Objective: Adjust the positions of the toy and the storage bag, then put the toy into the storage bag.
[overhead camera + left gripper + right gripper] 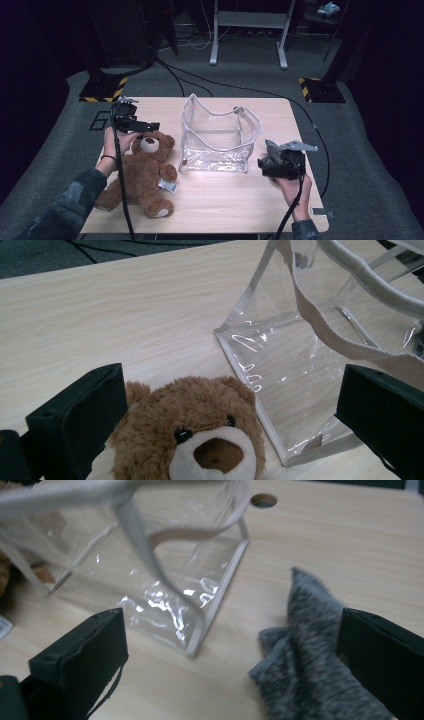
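A wooden table (215,200) holds a clear plastic bag (218,135) standing open at its centre. A brown teddy bear (142,172) lies at left beneath the left gripper (142,126). The right gripper (270,162) hovers beside a grey cloth (272,149).

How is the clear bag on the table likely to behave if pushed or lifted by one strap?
The clear bag probably slides easily: it looks light and sits on smooth wood. Its thin, creased plastic walls would likely buckle rather than stay rigid. Its straps droop, so lifting by one should tilt it.
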